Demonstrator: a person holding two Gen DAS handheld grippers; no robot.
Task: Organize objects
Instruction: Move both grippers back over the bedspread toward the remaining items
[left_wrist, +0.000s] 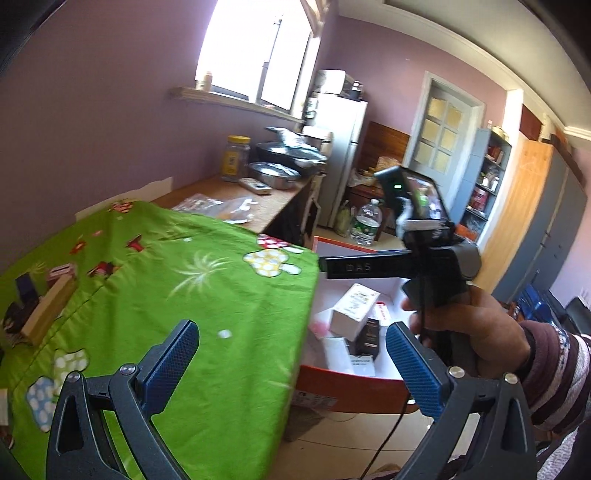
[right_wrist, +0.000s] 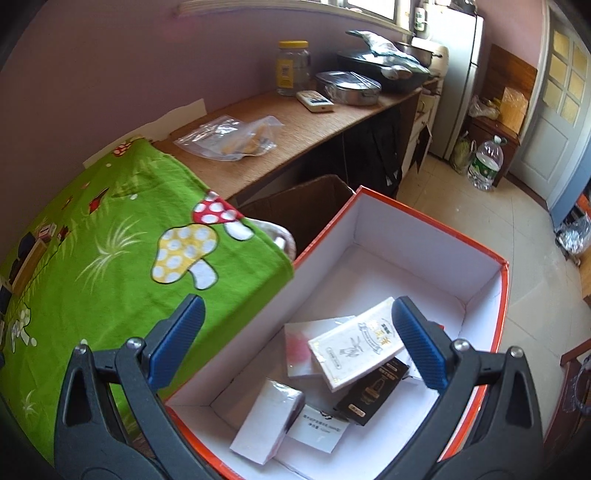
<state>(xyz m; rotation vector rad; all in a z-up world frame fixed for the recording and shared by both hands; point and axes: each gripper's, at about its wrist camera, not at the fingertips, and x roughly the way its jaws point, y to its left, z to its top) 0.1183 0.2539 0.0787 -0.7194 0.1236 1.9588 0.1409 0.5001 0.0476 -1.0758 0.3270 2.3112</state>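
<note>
Right gripper (right_wrist: 297, 341), fingers spread and empty, hangs over the orange box (right_wrist: 504, 288) holding small boxes: white box (right_wrist: 356, 349), black box (right_wrist: 373, 391). Left gripper (left_wrist: 291, 363), likewise released, hovers at the green cloth (left_wrist: 207, 295), nine o'clock of the box.

My left camera looks across the green cloth (left_wrist: 155, 280) toward the window wall, level and farther back. My right camera sits close above the orange box (right_wrist: 495, 280), facing down into it. Both views share cloth, box and wooden desk (right_wrist: 295, 122).
</note>
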